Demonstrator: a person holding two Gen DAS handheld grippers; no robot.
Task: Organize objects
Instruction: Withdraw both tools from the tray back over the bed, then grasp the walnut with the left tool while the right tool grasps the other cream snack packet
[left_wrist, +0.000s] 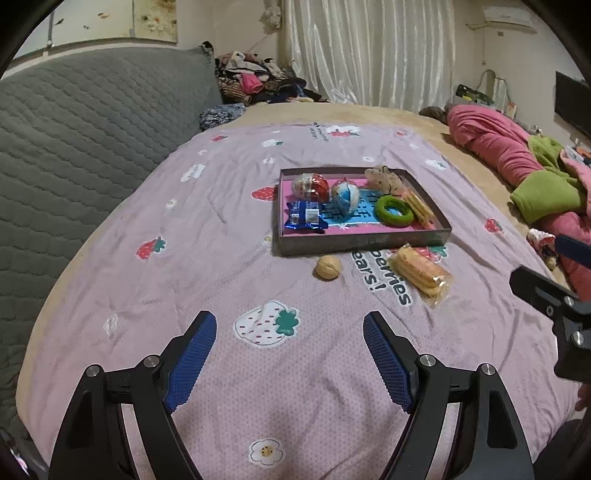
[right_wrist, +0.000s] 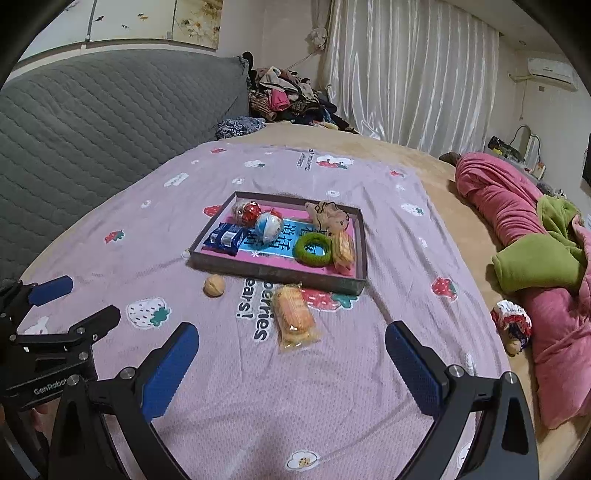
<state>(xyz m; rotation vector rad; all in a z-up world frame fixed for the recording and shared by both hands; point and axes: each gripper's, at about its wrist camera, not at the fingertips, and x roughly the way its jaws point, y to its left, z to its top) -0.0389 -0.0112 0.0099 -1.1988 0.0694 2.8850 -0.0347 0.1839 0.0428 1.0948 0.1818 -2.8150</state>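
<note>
i hold the left black, blue-padded hand-held gripper and its right twin gaping, empty, angled downward.

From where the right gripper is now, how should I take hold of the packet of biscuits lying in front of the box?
Grip the packet of biscuits across its narrow width at mid-length, coming down from above with the open right gripper. It lies flat on the bedspread, its long axis running away from the gripper, so the long sides suit the fingers. The crimped ends would probably slip.
</note>
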